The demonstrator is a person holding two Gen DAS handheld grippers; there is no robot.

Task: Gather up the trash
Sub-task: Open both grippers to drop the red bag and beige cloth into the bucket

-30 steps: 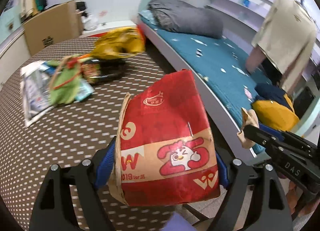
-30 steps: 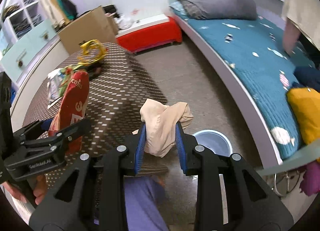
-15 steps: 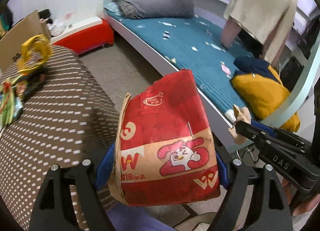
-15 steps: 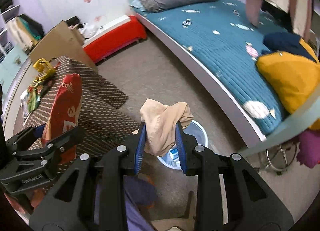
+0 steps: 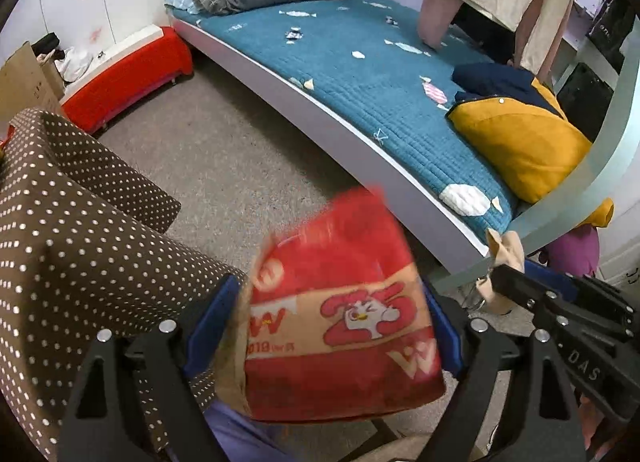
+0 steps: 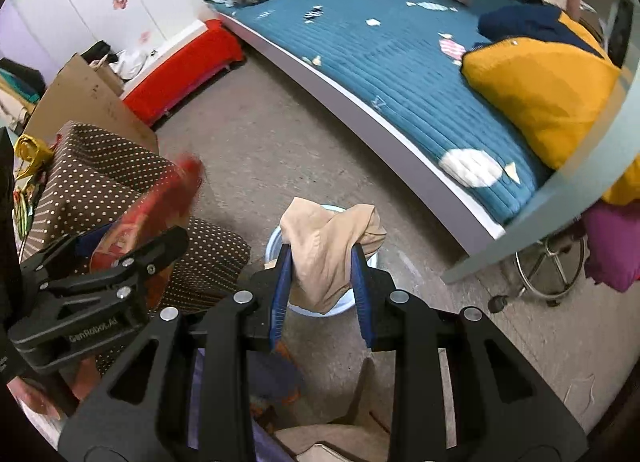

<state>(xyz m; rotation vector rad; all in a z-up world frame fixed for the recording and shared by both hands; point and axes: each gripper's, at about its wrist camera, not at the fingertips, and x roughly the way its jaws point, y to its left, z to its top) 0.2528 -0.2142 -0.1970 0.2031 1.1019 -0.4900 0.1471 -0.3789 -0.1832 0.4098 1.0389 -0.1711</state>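
Trash in two pieces is held up off the floor, one piece in each hand-held gripper; the left hand-held gripper (image 5: 332, 326) has its blue-padded fingers (image 5: 208, 322) spread wide and pressed against both sides of a red snack bag (image 5: 340, 326), which fills the whole gap between them; the bag is motion-blurred, red with a tan band, a cartoon face and white lettering, its upper edge smeared; the right hand-held gripper (image 6: 322, 262) is closed narrowly on a crumpled beige cloth (image 6: 330, 246), which bunches above the pads and droops between them; directly beyond the cloth, on the floor, sits a pale blue bin (image 6: 276, 242), mostly hidden by it; a surface under a brown polka-dot cloth (image 5: 60, 242) lies to the left, a teal bed (image 5: 380, 82) to the right.
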